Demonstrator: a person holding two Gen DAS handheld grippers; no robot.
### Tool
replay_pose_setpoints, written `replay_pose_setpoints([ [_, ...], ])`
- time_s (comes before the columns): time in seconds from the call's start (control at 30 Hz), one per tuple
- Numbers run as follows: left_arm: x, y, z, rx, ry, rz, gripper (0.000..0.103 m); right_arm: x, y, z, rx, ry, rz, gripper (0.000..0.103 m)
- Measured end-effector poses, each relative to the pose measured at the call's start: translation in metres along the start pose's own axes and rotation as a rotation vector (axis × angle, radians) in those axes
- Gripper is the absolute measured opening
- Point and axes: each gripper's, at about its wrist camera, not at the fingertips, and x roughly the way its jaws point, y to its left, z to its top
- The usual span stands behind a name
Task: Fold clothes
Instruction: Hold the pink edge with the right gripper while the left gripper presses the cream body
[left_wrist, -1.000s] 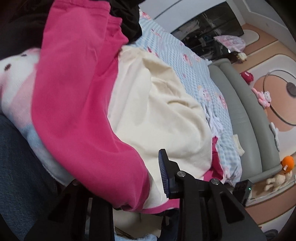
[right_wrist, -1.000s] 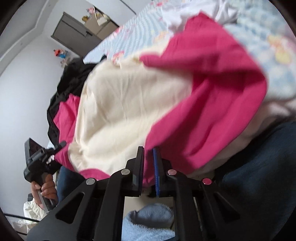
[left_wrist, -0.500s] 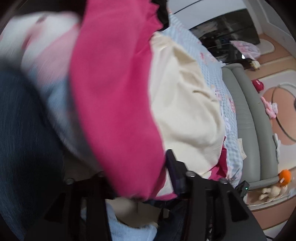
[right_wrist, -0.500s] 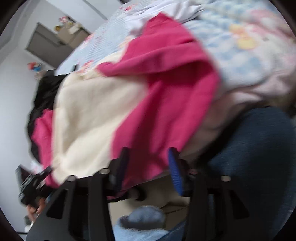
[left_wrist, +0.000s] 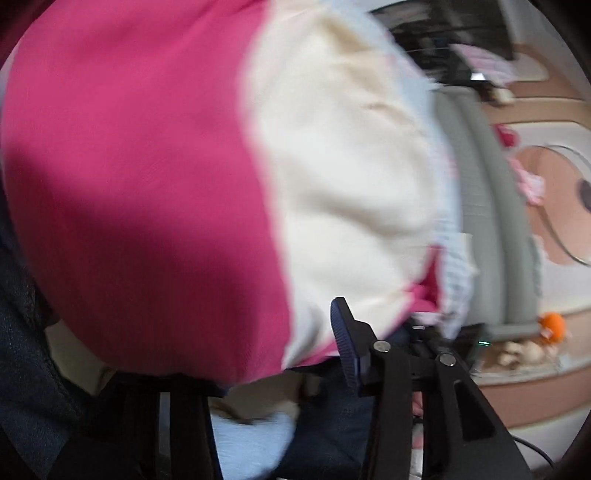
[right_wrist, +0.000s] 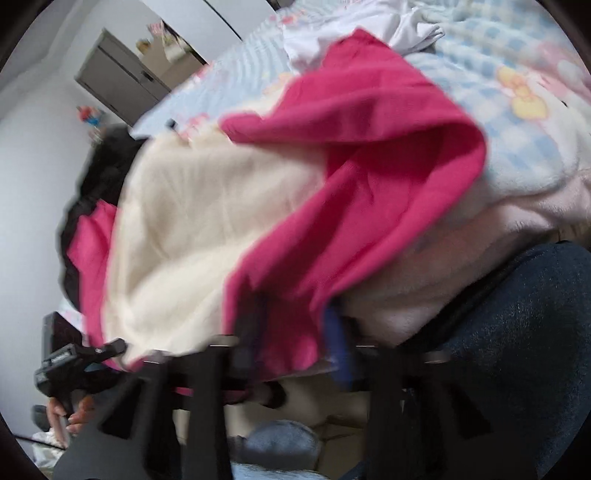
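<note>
A pink and cream garment (left_wrist: 229, 177) lies bunched on the bed and fills the left wrist view. My left gripper (left_wrist: 251, 350) is open at the garment's near edge. Its right finger (left_wrist: 345, 339) is bare, while the pink cloth hides the left one. In the right wrist view the same garment (right_wrist: 207, 229) shows a cream middle and a pink fold (right_wrist: 369, 155). My right gripper (right_wrist: 293, 332) stands open with the pink hem hanging between its blurred fingers. The left gripper (right_wrist: 70, 362) also shows there, held in a hand at the garment's far corner.
A blue checked bedsheet (right_wrist: 491, 74) with cartoon prints lies under the clothes, with a black garment (right_wrist: 103, 166) and a white one (right_wrist: 369, 26) further back. Dark jeans (right_wrist: 517, 350) of a person are close on the right. A grey padded bed edge (left_wrist: 480, 184) runs along the bed's side.
My right gripper was shut on the pink hem and has come open. Both grippers have moved closer in under the garment's edge, and the views have blurred with motion.
</note>
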Motion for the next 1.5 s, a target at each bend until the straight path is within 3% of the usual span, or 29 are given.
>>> replay_pose_setpoints([
  [0.17,-0.015,-0.024,0.037,0.096,-0.106,0.001,0.044,-0.007,0.010,0.012,-0.035,-0.033,0.067,0.004],
  [0.23,-0.010,-0.027,0.054,0.092,-0.096,-0.020,0.044,-0.008,0.020,0.023,-0.041,-0.062,0.095,0.004],
  [0.33,-0.005,-0.035,0.062,0.114,-0.078,0.014,0.044,-0.009,0.038,0.039,-0.038,-0.102,0.136,0.004],
  [0.47,-0.013,-0.026,0.043,0.124,-0.045,0.008,0.047,0.006,0.047,0.032,-0.054,-0.014,0.100,0.007],
  [0.6,-0.013,0.008,0.020,-0.005,-0.048,0.029,0.047,0.030,0.021,0.001,0.157,0.117,0.147,0.007],
  [0.7,-0.002,0.017,0.012,-0.007,-0.010,0.047,0.047,0.038,0.023,-0.013,0.177,0.137,0.080,0.009],
  [0.77,0.006,0.021,0.007,0.001,0.021,0.058,0.054,0.035,0.024,-0.014,0.150,0.131,0.023,0.015],
  [0.9,0.014,0.017,0.003,0.060,0.052,0.055,0.054,0.023,0.023,-0.015,0.148,0.087,-0.114,0.028],
  [1.0,0.011,-0.005,0.014,0.122,0.045,-0.023,0.038,0.008,0.023,-0.013,0.129,0.039,-0.134,0.046],
  [1.1,0.008,-0.036,0.040,0.198,-0.024,-0.036,0.021,0.002,0.028,-0.011,0.099,0.033,-0.094,0.047],
  [1.17,0.003,-0.054,0.062,0.247,-0.120,0.019,0.015,0.010,0.036,-0.010,0.053,0.061,-0.088,0.047],
  [1.23,-0.005,-0.061,0.083,0.271,-0.225,0.064,0.013,0.024,0.051,-0.014,0.005,0.095,-0.109,0.044],
  [1.27,-0.003,-0.061,0.092,0.260,-0.238,0.073,0.012,0.032,0.061,-0.016,-0.020,0.112,-0.102,0.043],
  [1.37,0.006,-0.056,0.115,0.215,-0.217,0.088,0.012,0.038,0.085,-0.023,-0.076,0.138,-0.010,0.040],
  [1.43,0.009,-0.054,0.114,0.201,-0.203,0.088,0.012,0.044,0.089,-0.027,-0.078,0.160,0.028,0.047],
  [1.5,0.012,-0.052,0.110,0.191,-0.190,0.085,0.012,0.054,0.087,-0.025,-0.046,0.187,0.036,0.047],
])
